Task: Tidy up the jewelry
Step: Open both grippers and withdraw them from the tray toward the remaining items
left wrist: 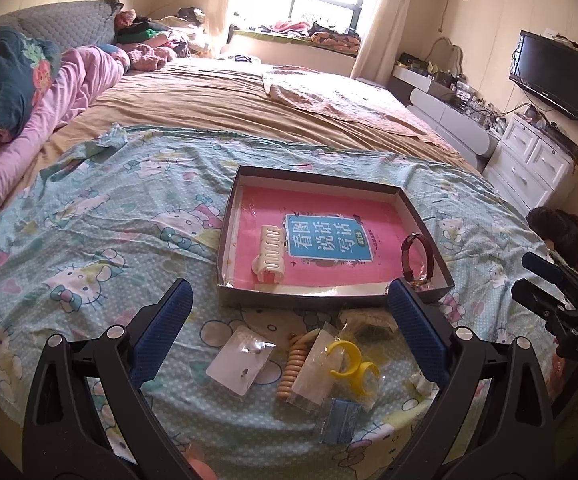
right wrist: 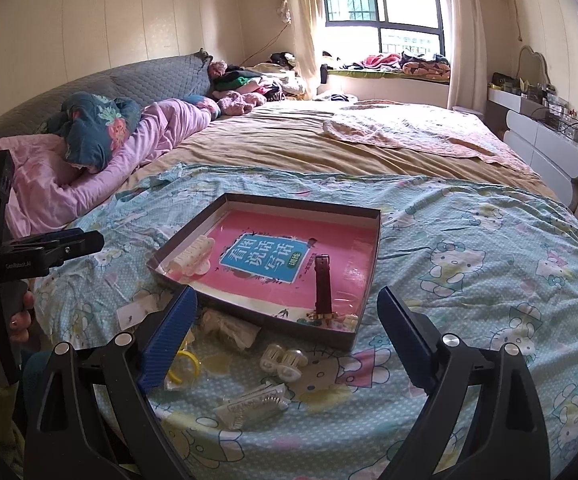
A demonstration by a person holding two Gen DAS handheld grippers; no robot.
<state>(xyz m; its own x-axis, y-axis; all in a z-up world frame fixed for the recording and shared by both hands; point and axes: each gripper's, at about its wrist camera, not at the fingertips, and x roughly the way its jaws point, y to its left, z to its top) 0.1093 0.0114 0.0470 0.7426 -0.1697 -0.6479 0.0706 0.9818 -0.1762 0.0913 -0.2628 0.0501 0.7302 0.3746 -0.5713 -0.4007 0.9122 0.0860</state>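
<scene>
A shallow dark box (left wrist: 231,204) (right wrist: 365,264) lined with a pink book lies on the bed. In it are a cream hair claw (left wrist: 270,255) (right wrist: 190,258) and a dark red watch (left wrist: 420,256) (right wrist: 323,286). In front of the box lie loose pieces: an earring card (left wrist: 241,360), a coiled orange hair tie (left wrist: 293,364), yellow rings in a bag (left wrist: 353,360) (right wrist: 183,364), a blue packet (left wrist: 339,420), white rollers (right wrist: 283,360) and a bagged comb piece (right wrist: 253,402). My left gripper (left wrist: 289,332) is open above them. My right gripper (right wrist: 285,332) is open, also empty.
The bed is covered by a Hello Kitty sheet (left wrist: 89,220), with pink bedding (right wrist: 89,168) at the left. White drawers (left wrist: 529,160) and a TV (left wrist: 553,74) stand at the right. The right gripper (left wrist: 557,300) shows at the left view's right edge.
</scene>
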